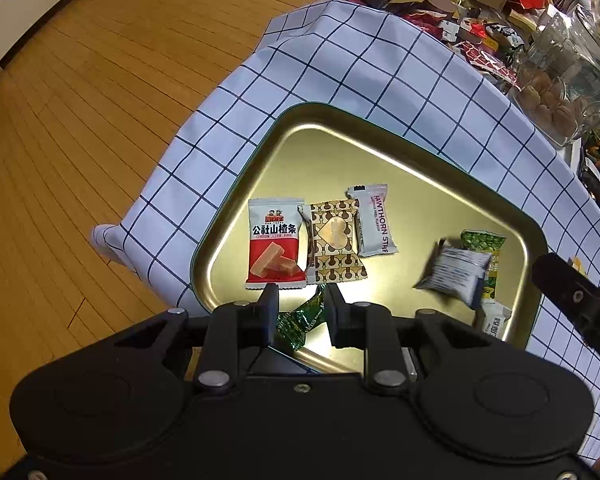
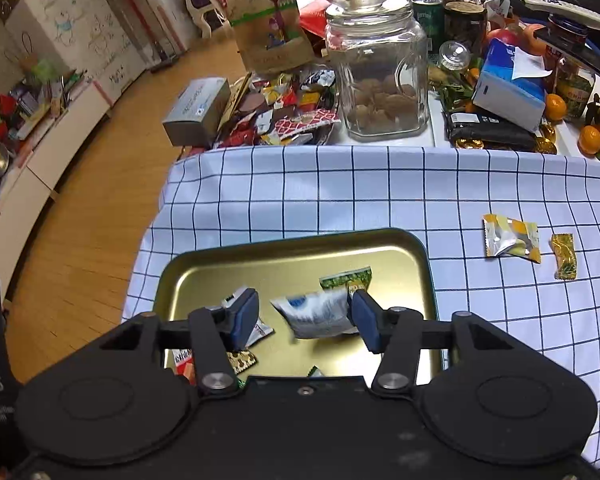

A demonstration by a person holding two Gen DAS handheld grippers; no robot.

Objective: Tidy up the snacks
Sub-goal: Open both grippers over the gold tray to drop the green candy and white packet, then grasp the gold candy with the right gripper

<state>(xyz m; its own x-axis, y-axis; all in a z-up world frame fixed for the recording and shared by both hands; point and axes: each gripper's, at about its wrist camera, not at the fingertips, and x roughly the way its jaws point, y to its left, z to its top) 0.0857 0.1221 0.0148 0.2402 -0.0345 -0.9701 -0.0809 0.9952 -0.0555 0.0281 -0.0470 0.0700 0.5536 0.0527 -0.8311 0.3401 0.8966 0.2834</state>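
Beyond the gold tray [image 2: 204,268], glass jar [image 2: 376,80] and heaped snack wrappers [image 2: 288,108].

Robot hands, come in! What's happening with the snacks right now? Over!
Left tool open over green candy. Right tool open, silver packet dropping onto tray. Two snacks outside. Nothing blocking.

Wood plank floor [image 1: 80,128]; white low cabinets [image 2: 40,160], perhaps cluttered.
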